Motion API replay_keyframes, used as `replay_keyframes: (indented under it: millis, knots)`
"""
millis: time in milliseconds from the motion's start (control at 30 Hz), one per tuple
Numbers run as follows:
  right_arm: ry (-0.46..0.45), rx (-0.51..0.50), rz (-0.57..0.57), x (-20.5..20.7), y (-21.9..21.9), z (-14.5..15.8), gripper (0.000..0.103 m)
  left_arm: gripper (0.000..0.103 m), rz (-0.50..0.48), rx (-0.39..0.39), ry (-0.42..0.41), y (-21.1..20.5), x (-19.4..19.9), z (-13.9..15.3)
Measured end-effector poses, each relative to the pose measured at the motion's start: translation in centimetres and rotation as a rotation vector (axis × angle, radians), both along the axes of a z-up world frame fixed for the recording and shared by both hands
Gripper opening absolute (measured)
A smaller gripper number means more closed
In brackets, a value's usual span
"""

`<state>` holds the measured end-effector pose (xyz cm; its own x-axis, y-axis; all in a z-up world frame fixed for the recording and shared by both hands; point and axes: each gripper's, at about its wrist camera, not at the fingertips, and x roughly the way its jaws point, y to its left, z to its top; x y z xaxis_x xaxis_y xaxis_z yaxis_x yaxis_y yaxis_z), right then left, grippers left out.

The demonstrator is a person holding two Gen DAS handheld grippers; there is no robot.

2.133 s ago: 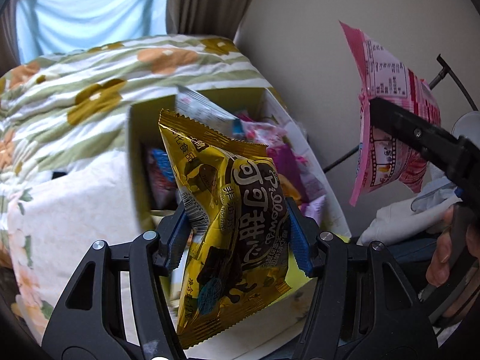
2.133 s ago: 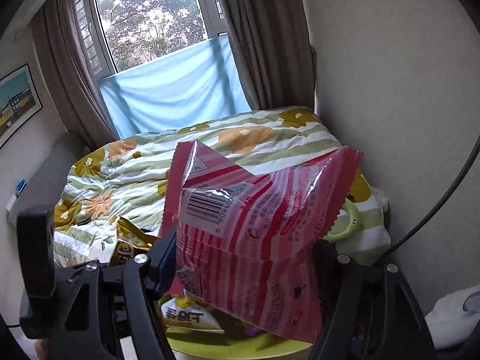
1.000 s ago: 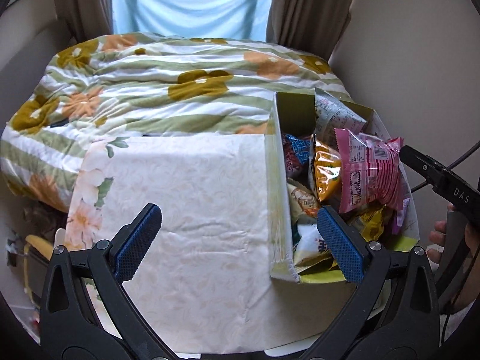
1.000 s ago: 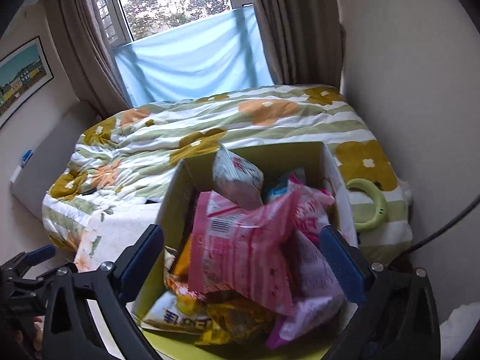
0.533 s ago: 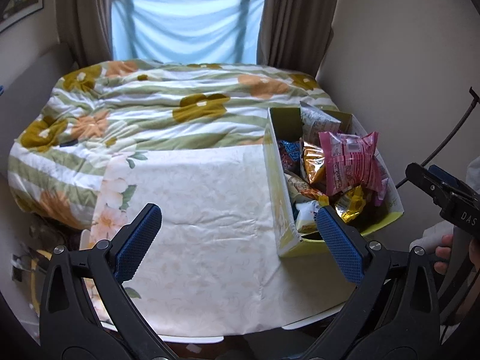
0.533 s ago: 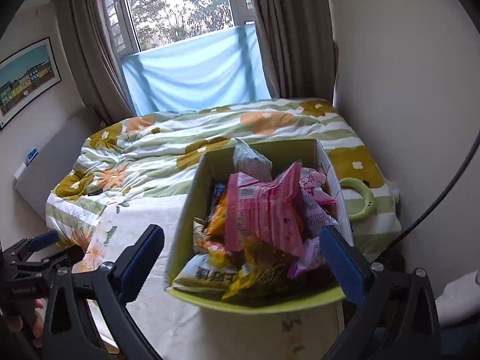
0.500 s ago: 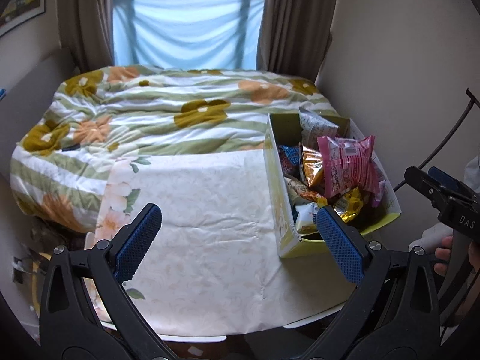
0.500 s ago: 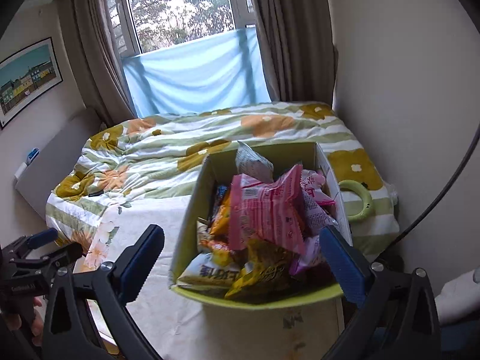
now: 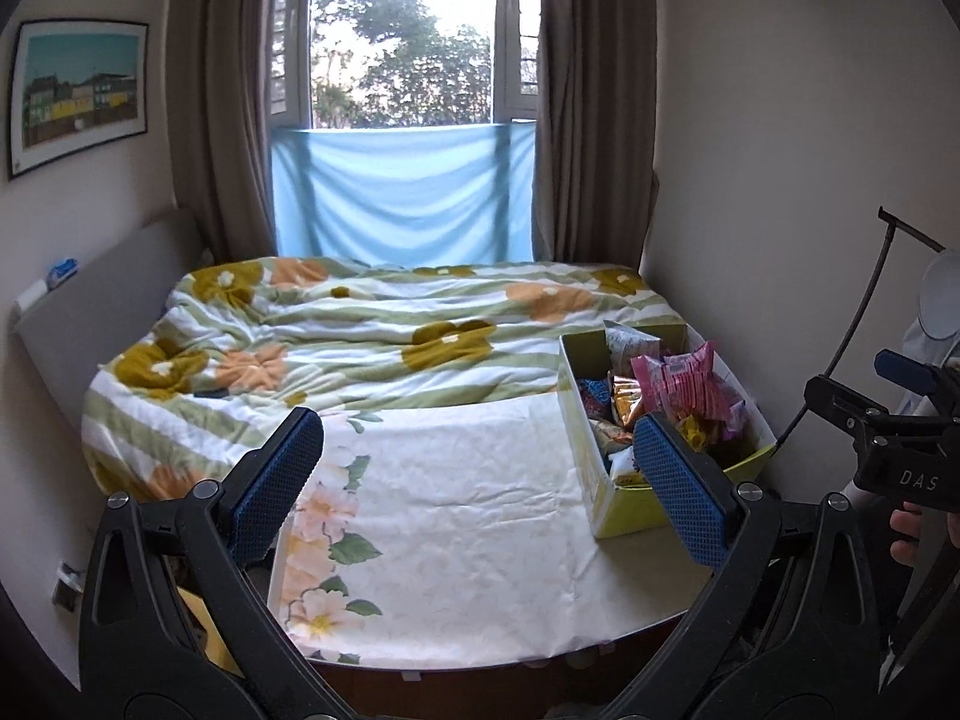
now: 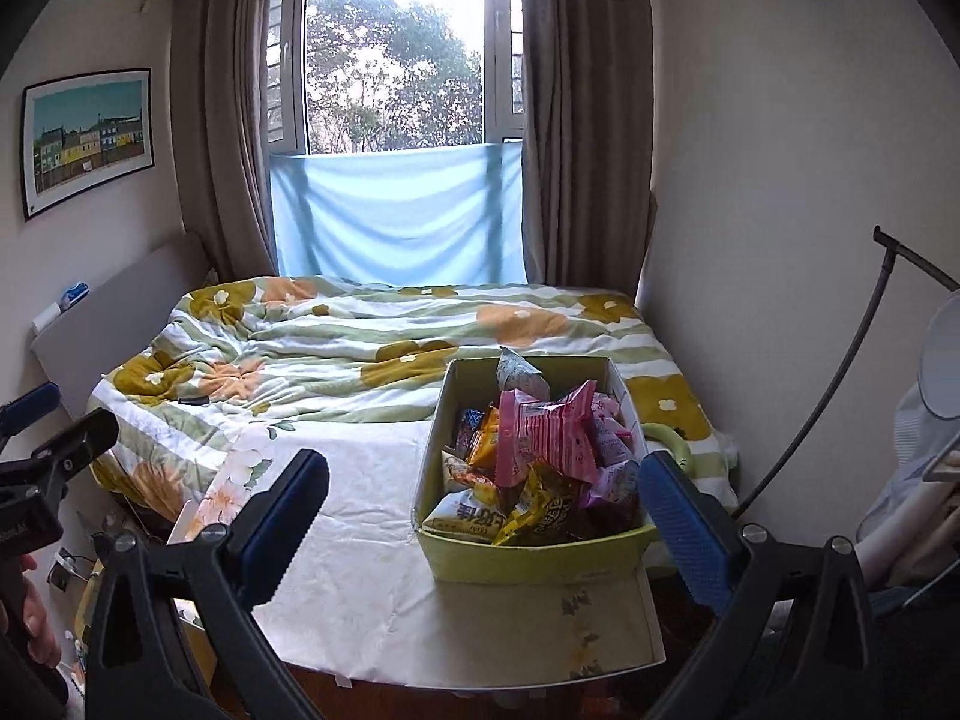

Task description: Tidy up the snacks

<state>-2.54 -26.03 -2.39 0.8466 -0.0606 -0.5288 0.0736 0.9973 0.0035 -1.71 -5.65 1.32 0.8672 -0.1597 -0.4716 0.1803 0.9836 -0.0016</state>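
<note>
A yellow-green cardboard box [image 10: 528, 558] full of snack packets stands at the right end of a table with a white floral cloth [image 10: 360, 516]; it also shows in the left wrist view [image 9: 624, 510]. A pink packet [image 10: 549, 435] lies on top of the pile, a yellow packet [image 10: 540, 510] at the front. My left gripper [image 9: 480, 480] is open and empty, held back above the table's near edge. My right gripper [image 10: 480, 510] is open and empty, pulled back from the box.
A bed with a green, orange-flowered quilt [image 9: 372, 336] lies behind the table. A wall [image 9: 780, 210] is close on the right, with a black lamp stand [image 10: 852, 372]. A green ring [image 10: 675, 441] lies on the bed by the box.
Both grippers have let their packets go into the box, opened, and pulled back and up away from the table. The view has widened to the whole room.
</note>
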Motion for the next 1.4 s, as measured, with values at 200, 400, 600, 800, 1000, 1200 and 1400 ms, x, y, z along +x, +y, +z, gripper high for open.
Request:
replay_keyframes:
  millis: [200,400,600,800,1000,1200,1400]
  knots:
    - [0.003,0.012,-0.004,-1.5,1.1,-0.5,0.103,0.102,-0.004,0.001,0.002,-0.1,-1.6,-0.1]
    - [-0.001,0.011,-0.013,-1.9,1.2,-0.5,0.103,0.103,-0.006,0.002,0.002,-0.3,-2.2,-0.4]
    - [0.0,0.012,-0.012,-2.0,1.1,-0.5,0.103,0.103,-0.004,0.003,-0.001,-0.2,-2.3,-0.3]
    - [0.001,0.012,-0.012,-2.0,1.1,-0.5,0.103,0.103,-0.002,0.003,0.003,-0.1,-2.2,-0.4]
    - [0.0,0.012,-0.012,-2.0,1.1,-0.5,0.103,0.103,-0.001,0.003,0.003,-0.1,-2.1,-0.4]
    - [0.001,0.012,-0.011,-1.9,1.0,-0.5,0.103,0.103,-0.001,0.003,0.003,0.0,-2.0,-0.4]
    - [0.004,0.015,-0.013,-1.9,0.9,-0.6,0.103,0.103,-0.001,0.003,0.005,0.0,-1.9,-0.4]
